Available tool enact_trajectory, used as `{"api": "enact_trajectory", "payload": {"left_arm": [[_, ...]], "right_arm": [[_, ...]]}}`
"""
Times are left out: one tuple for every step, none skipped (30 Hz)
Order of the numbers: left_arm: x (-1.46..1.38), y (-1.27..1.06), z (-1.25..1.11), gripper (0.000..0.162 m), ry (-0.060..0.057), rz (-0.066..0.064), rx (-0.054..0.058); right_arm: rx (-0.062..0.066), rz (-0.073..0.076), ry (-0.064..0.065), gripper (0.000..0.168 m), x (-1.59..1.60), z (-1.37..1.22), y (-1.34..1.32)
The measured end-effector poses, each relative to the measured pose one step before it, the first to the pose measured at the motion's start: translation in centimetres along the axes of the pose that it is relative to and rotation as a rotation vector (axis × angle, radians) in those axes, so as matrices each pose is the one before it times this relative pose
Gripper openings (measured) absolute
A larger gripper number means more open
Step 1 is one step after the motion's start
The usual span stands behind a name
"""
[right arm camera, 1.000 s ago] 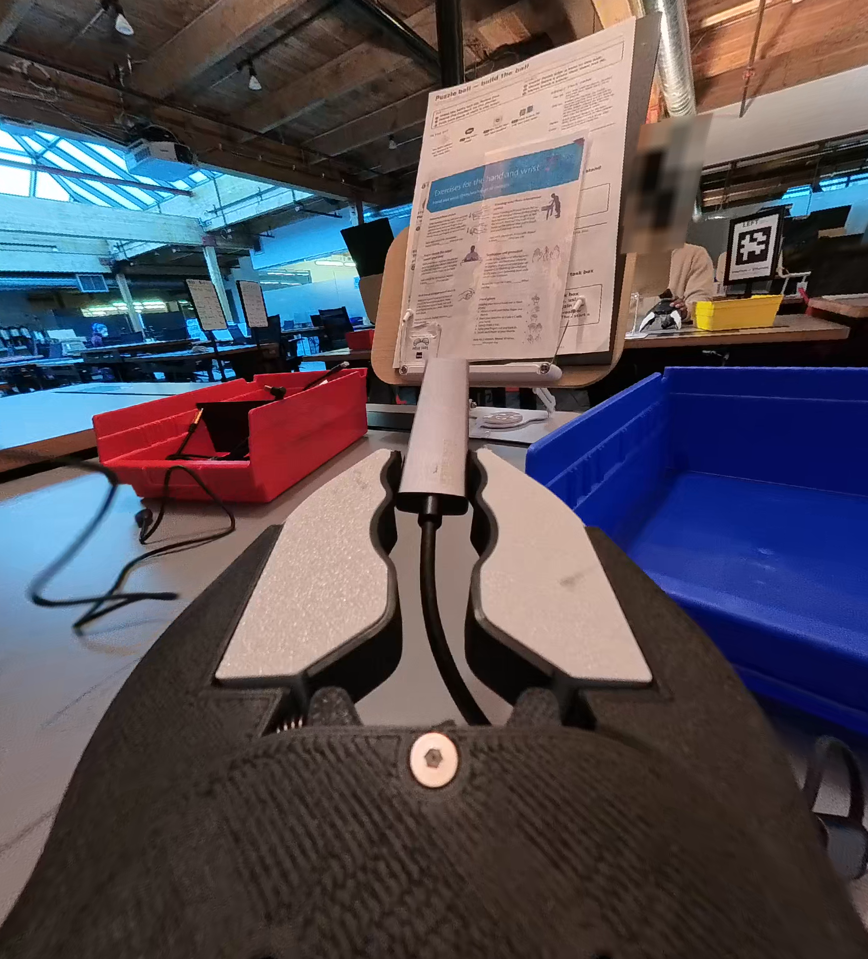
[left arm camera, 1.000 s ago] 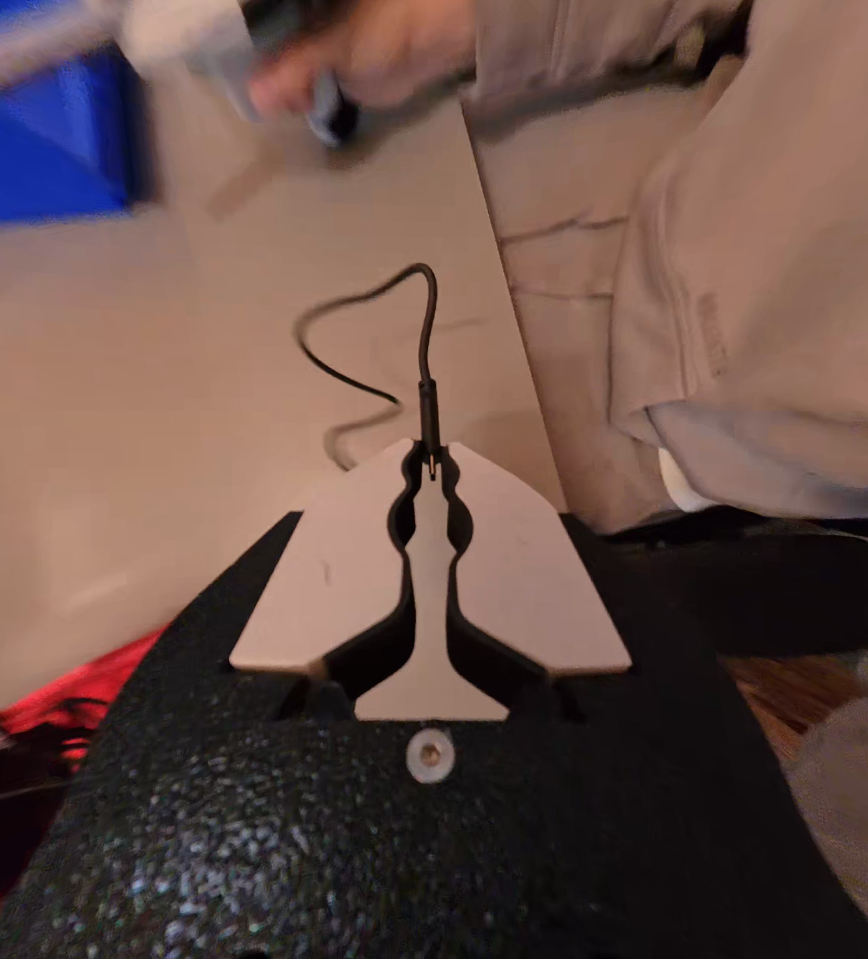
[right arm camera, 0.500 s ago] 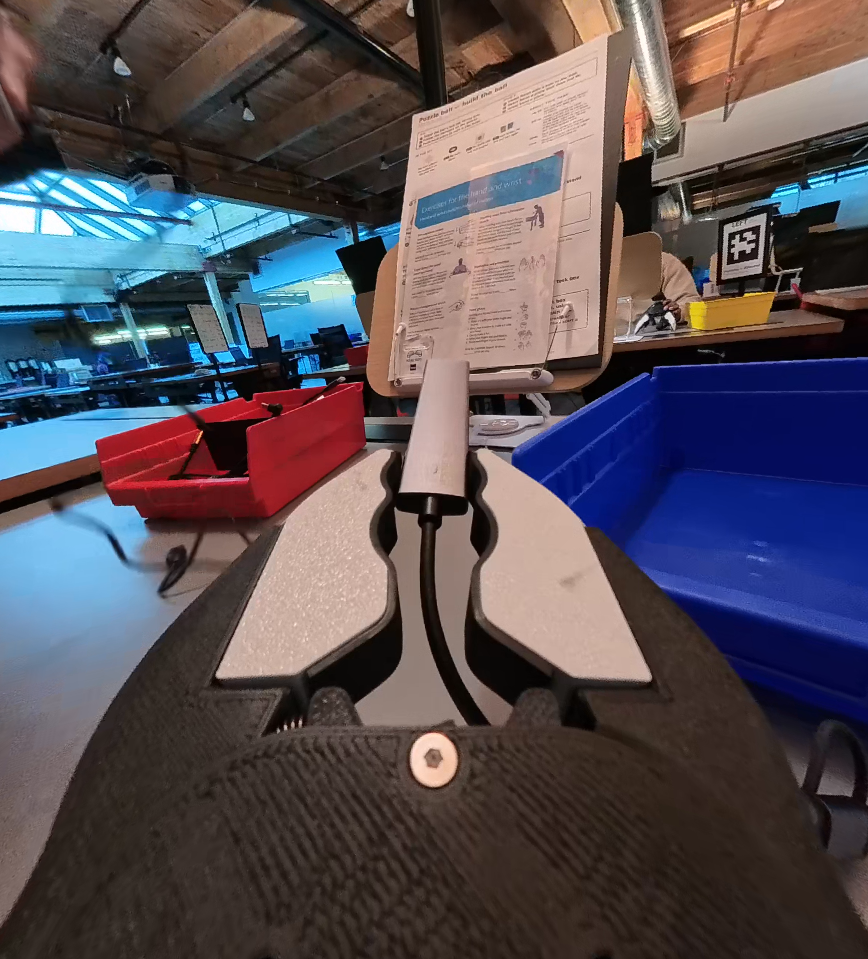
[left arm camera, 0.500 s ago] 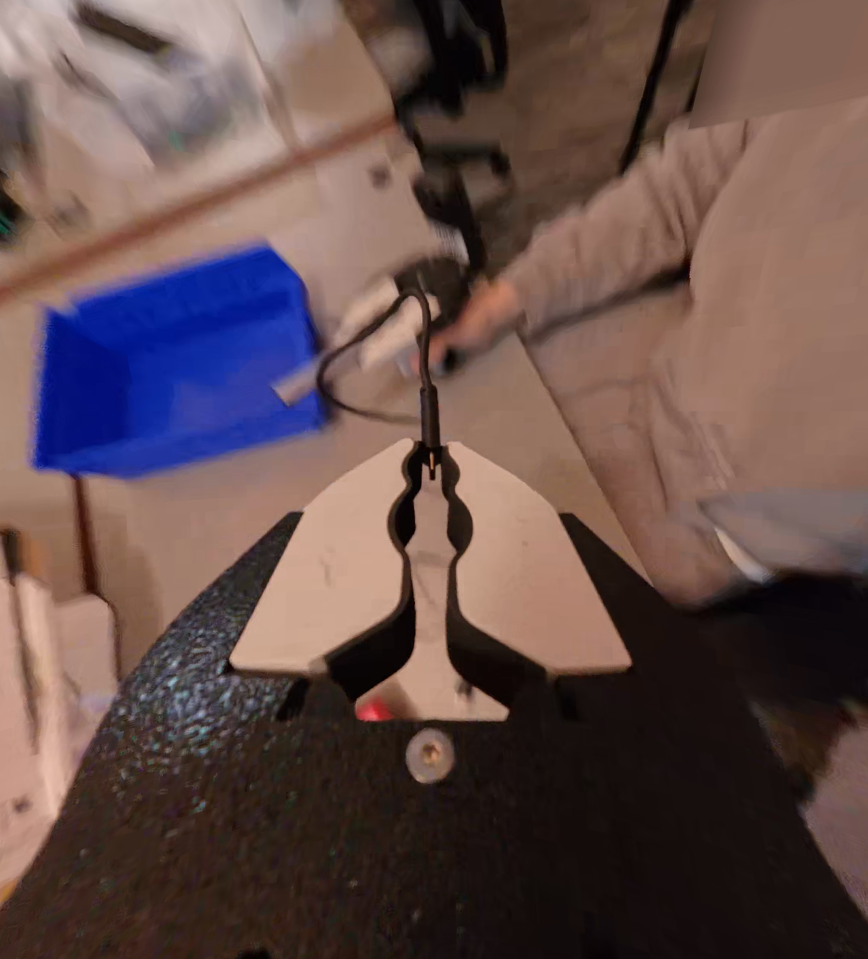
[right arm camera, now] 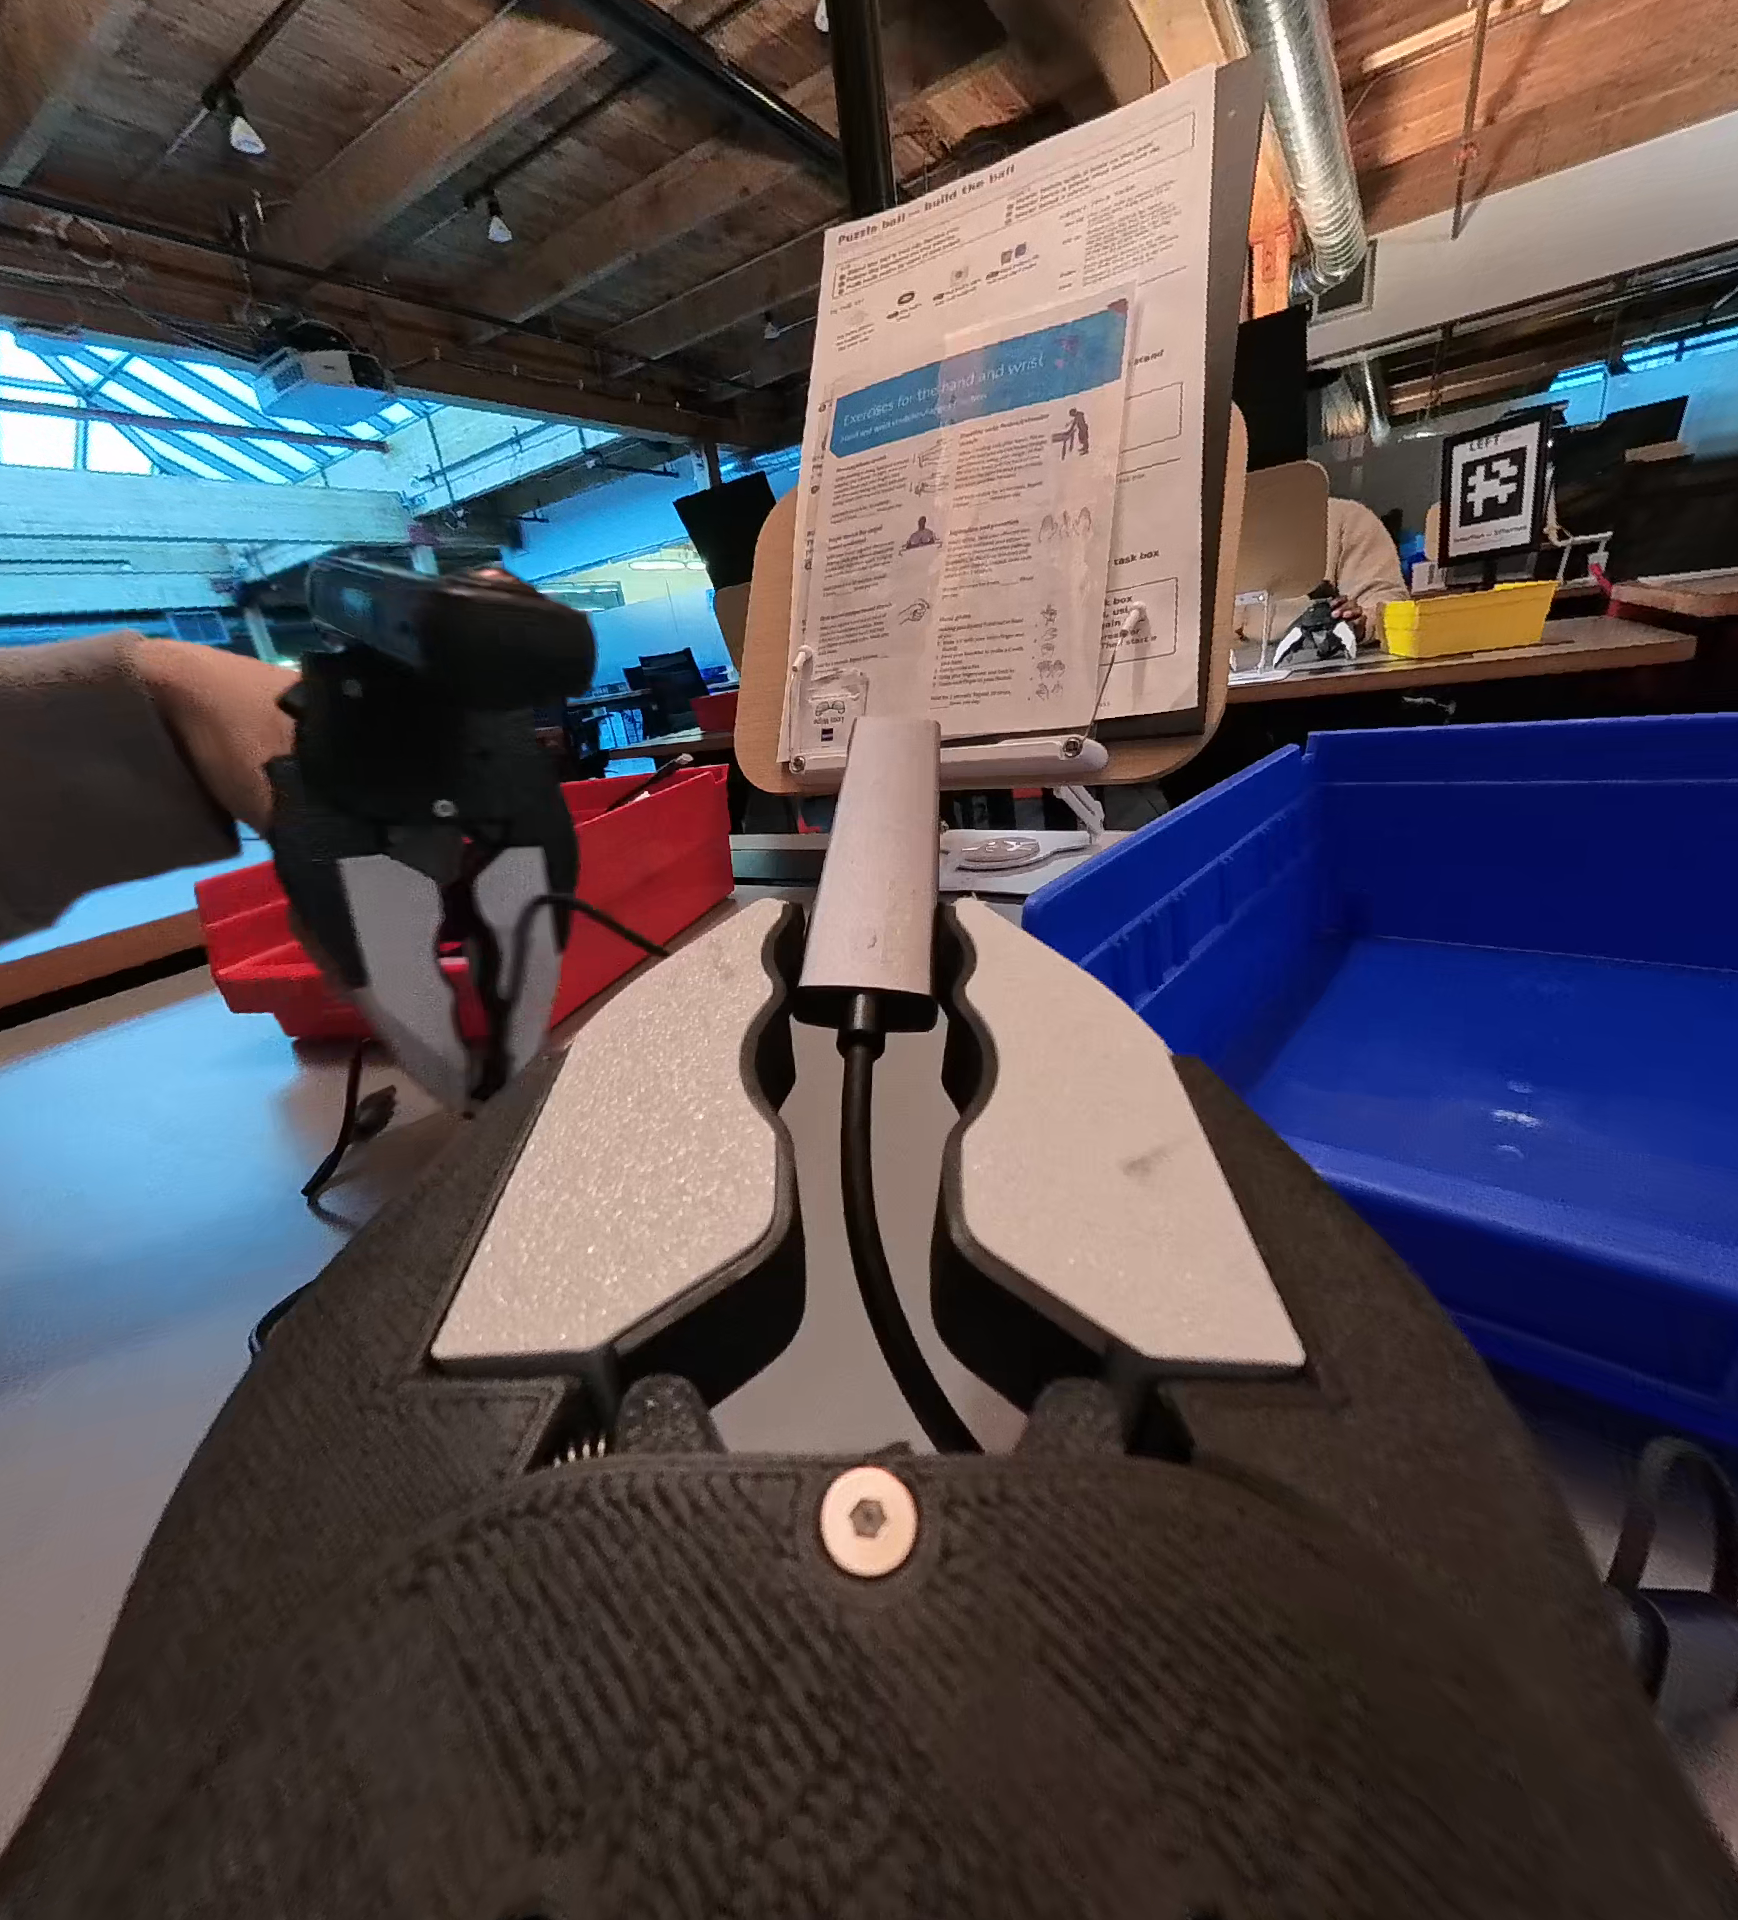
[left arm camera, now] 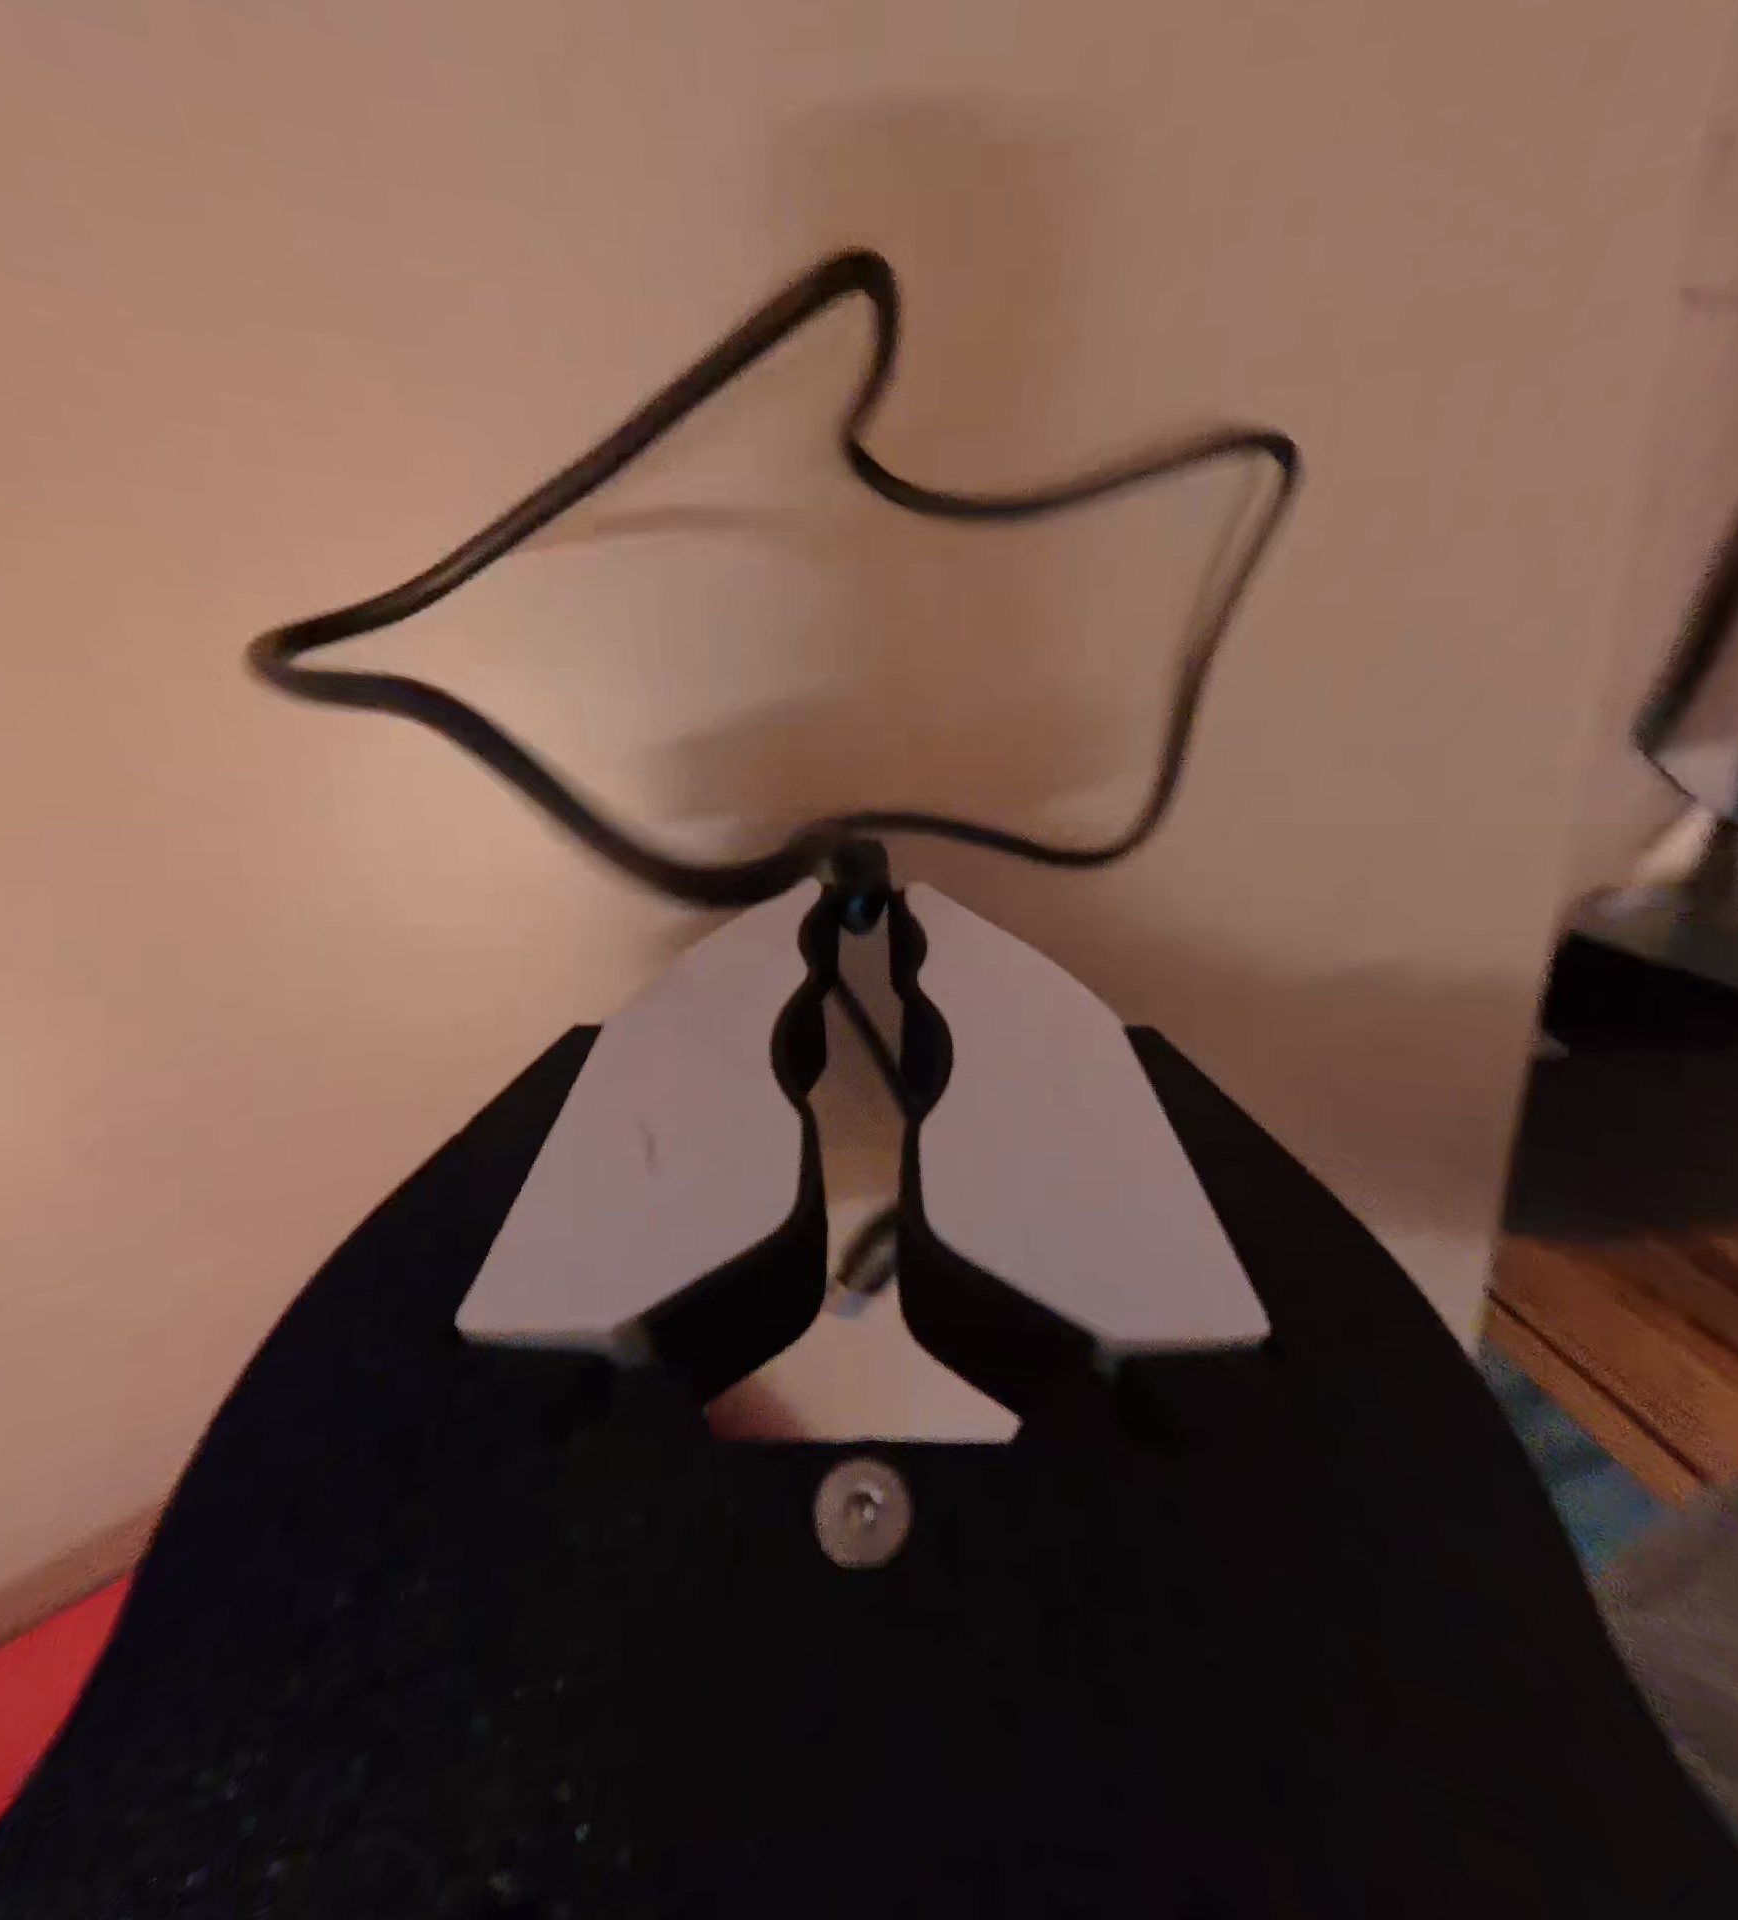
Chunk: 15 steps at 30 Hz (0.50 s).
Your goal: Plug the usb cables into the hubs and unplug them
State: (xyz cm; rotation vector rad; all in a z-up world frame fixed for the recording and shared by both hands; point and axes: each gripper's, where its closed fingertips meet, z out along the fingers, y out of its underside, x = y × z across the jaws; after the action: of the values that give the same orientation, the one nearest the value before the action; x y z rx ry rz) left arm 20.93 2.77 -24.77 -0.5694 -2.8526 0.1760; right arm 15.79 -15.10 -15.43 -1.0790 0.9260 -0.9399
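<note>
My left gripper (left arm camera: 857,902) is shut on the plug end of a thin black usb cable (left arm camera: 553,540), whose loops lie on the beige table ahead of the tips. It also shows in the right wrist view (right arm camera: 478,1081), pointing down at the table, left of my right gripper. My right gripper (right arm camera: 870,914) is shut on a grey aluminium usb hub (right arm camera: 870,862) that sticks out forward between the fingers; the hub's own black lead (right arm camera: 865,1195) runs back between them.
A blue bin (right arm camera: 1467,1039) stands to the right of the right gripper and a red bin (right arm camera: 636,862) at the left back. A document stand with printed sheets (right arm camera: 1000,468) rises behind the hub. A small black strap (right arm camera: 1675,1600) lies on the table at the right. The gap from one gripper's tips to the other's is roughly 20 cm.
The left gripper, still holding the cable plug, has swung down toward the table and come into the right wrist view beside the right gripper. The right gripper and hub have barely moved.
</note>
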Motion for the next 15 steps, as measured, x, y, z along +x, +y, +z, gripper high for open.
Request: {"api": "enact_trajectory", "payload": {"left_arm": [[-1.288, -0.557, -0.043, 0.012, -0.0553, -0.0126, 0.0380], [-1.342, -0.370, -0.091, 0.015, -0.0650, -0.0187, 0.0316], [-1.071, -0.152, -0.086, 0.016, -0.0509, -0.0248, 0.0243], [-0.773, 0.002, -0.094, 0.017, -0.0352, -0.0250, 0.0209], [-0.559, 0.163, -0.136, 0.019, -0.0235, -0.0238, 0.0149], [-0.387, 0.407, -0.209, 0.020, -0.0163, -0.0251, 0.0011], [-0.333, 0.485, -0.320, 0.022, -0.0202, -0.0185, -0.0067], [-0.262, 0.363, -0.441, 0.024, -0.0254, 0.0005, 0.0003], [-0.233, 0.144, -0.536, 0.025, -0.0307, 0.0211, 0.0092], [-0.287, -0.128, -0.580, 0.025, -0.0395, 0.0340, 0.0186], [-0.357, -0.359, -0.526, 0.026, -0.0448, 0.0394, 0.0237], [-0.273, -0.447, -0.394, 0.027, -0.0353, 0.0314, 0.0216], [-0.192, -0.324, -0.213, 0.029, -0.0216, 0.0100, 0.0087], [-0.491, -0.071, -0.041, 0.031, -0.0282, -0.0195, -0.0113], [-0.772, 0.071, 0.105, 0.034, -0.0354, -0.0484, -0.0211]], "right_arm": [[0.0011, -0.0016, -0.0006, 0.025, -0.022, -0.005, -0.014], [0.0015, -0.0010, -0.0022, 0.025, -0.032, -0.017, -0.024], [0.0019, 0.0001, -0.0025, 0.025, -0.032, -0.019, -0.022], [0.0019, 0.0011, -0.0018, 0.025, -0.008, -0.016, -0.024], [0.0009, 0.0016, -0.0009, 0.025, 0.003, -0.014, -0.010], [0.0006, 0.0015, -0.0001, 0.025, 0.021, 0.003, -0.003], [-0.0014, 0.0015, -0.0011, 0.025, 0.002, 0.014, 0.009], [-0.0025, 0.0011, -0.0022, 0.025, -0.011, 0.025, 0.039], [-0.0027, 0.0012, -0.0010, 0.025, -0.006, 0.029, 0.033], [-0.0011, 0.0014, -0.0006, 0.025, 0.010, 0.014, 0.015], [-0.0011, 0.0024, -0.0003, 0.025, 0.029, 0.017, 0.012], [-0.0007, 0.0035, 0.0001, 0.025, 0.033, 0.008, 0.003], [0.0004, 0.0024, 0.0005, 0.025, 0.051, 0.023, 0.000], [0.0015, 0.0004, 0.0000, 0.025, 0.043, 0.015, -0.015], [0.0012, 0.0010, 0.0003, 0.025, 0.036, 0.025, -0.008]]}}
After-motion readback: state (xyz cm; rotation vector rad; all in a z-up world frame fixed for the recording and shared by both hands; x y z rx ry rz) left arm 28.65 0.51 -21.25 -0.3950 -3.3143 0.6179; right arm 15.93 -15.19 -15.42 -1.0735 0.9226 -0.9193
